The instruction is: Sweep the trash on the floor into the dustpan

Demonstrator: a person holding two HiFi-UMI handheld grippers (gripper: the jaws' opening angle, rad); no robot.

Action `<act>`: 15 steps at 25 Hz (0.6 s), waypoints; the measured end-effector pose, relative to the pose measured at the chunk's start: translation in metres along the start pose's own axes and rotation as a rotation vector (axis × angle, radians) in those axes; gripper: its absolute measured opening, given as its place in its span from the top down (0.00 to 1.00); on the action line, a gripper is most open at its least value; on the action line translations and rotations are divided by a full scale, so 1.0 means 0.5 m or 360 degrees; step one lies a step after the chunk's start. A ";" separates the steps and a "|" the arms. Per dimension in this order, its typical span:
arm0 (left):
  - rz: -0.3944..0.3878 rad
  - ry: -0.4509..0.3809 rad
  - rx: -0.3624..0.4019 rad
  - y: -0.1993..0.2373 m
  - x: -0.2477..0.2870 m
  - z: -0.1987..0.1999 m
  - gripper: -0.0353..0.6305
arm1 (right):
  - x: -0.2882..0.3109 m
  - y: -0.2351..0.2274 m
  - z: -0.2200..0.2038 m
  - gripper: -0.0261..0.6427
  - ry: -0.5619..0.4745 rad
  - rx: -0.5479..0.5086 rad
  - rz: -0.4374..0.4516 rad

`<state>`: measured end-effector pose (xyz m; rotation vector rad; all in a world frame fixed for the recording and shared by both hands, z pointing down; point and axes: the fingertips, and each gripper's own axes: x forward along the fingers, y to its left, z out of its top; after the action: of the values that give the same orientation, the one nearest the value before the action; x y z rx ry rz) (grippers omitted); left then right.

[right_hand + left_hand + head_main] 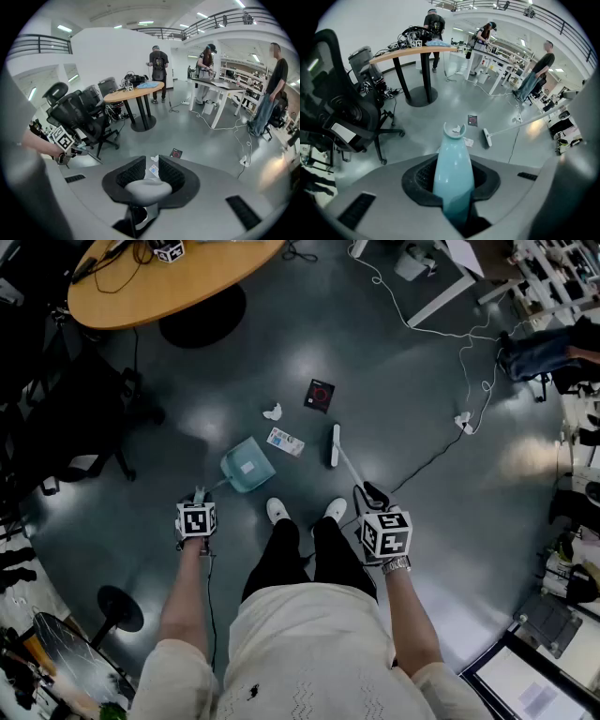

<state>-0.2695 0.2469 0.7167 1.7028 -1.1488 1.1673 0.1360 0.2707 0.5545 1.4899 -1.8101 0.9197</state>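
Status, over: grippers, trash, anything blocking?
Left gripper shut on dustpan; right gripper shut on broom. Crumpled paper, card, black packet on floor, outside dustpan. Nothing blocking broom.

Can't see most of the dustpan point(247, 466) past the left gripper point(452, 180): blocked by its own blue handle point(452, 164), clamped between the jaws. Can't see the broom point(335, 445) head past the right gripper point(150, 176) either: hidden behind the grey handle end point(143, 190) between those jaws. Can't read the little card point(153, 169) or black packet point(176, 153) just beyond: too small.
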 end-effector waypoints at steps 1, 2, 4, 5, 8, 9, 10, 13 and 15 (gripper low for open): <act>0.0000 -0.0006 0.0020 -0.002 0.004 0.007 0.81 | 0.003 0.007 0.006 0.83 -0.0007 0.0000 0.0012; 0.0000 -0.0010 0.0040 -0.004 0.009 0.014 0.81 | 0.007 0.015 0.012 0.83 -0.0012 0.0000 0.0026; 0.0000 -0.0013 0.0080 -0.004 0.021 0.026 0.81 | 0.012 0.033 0.023 0.83 -0.0021 0.0006 0.0061; 0.0001 -0.0014 0.0097 -0.004 0.028 0.031 0.81 | 0.014 0.044 0.027 0.83 -0.0025 0.0011 0.0080; 0.0003 0.0003 0.0106 -0.003 0.035 0.048 0.81 | 0.011 0.071 0.036 0.83 -0.0042 0.0029 0.0146; 0.0002 0.0008 0.0109 -0.003 0.037 0.058 0.81 | 0.010 0.079 0.039 0.83 -0.0049 0.0041 0.0166; 0.0001 0.0012 0.0119 -0.004 0.037 0.068 0.81 | 0.010 0.086 0.043 0.83 -0.0056 0.0055 0.0185; -0.0008 0.0031 0.0167 -0.007 0.048 0.087 0.81 | 0.012 0.113 0.046 0.83 -0.0064 0.0077 0.0252; -0.0030 0.0039 0.0206 -0.013 0.058 0.097 0.81 | 0.013 0.136 0.049 0.83 -0.0060 0.0052 0.0313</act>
<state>-0.2450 0.1973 0.7295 1.7871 -1.0600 1.2718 0.0671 0.2555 0.5372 1.3749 -2.0052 1.0253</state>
